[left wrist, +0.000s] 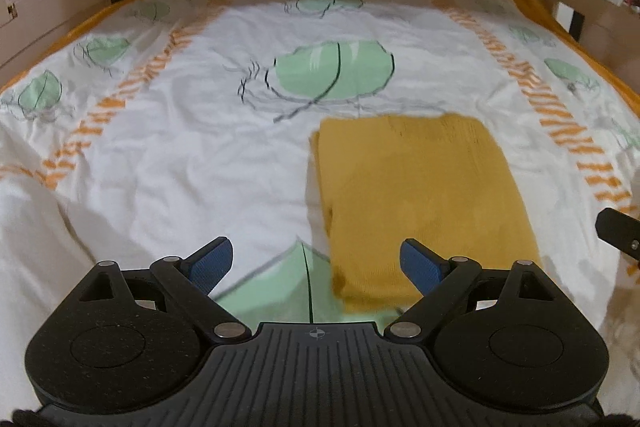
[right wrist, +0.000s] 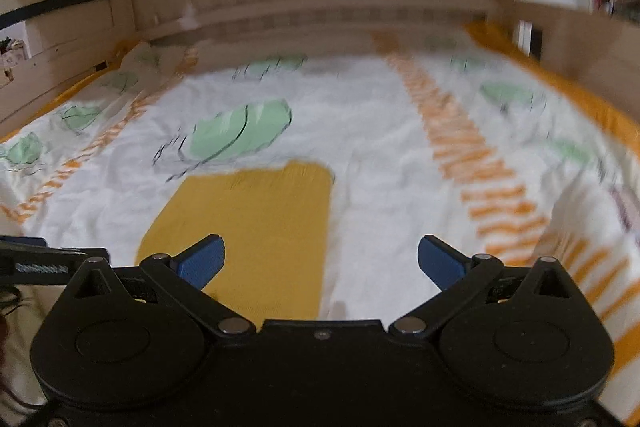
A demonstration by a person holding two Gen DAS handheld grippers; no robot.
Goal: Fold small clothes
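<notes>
Only the left view showed layered edges on the folded cloth (left wrist: pixel 420 195) lying on the bed (left wrist: pixel 180 155). Both the left gripper (left wrist: pixel 320 259) and right gripper (right wrist: pixel 320 259) gaped wide, empty, above it.

We find only one piece of lettering: pale print on the black bar (right wrist: pixel 40 265) at about nine o'clock in the right wrist view, too blurred for us to read. On the left gripper's black body (left wrist: pixel 318 334) at six o'clock we see a small crosshair mark, without letters or numbers.
</notes>
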